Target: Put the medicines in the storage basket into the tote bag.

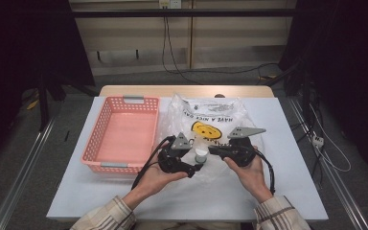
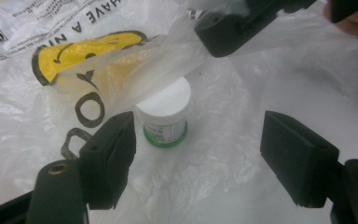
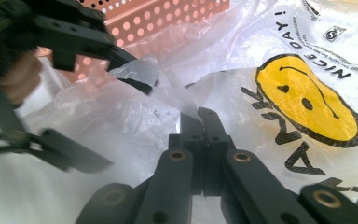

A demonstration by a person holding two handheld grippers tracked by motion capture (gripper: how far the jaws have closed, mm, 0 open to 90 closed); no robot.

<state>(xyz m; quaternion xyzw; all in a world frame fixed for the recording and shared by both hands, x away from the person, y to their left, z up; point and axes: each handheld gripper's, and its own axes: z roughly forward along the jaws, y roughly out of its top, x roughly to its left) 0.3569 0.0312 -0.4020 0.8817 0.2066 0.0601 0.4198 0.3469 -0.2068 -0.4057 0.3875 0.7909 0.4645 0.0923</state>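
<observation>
Left tool [image 2: 198, 154] gapes over a white-capped jar [image 2: 164, 119]; right tool [image 3: 200, 122] pinches the "HAVE A NICE DAY!" bag [image 3: 307, 98].

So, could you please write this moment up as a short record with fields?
bag: clear plastic bag with a yellow smiley print, lying on the table
bottle: small white-capped bottle, upright inside the bag's mouth
right gripper: shut on the bag's film, lifting its edge
left gripper: open, jaws apart either side of the bottle, not touching it
basket: pink basket, left of the bag, nothing in it
</observation>
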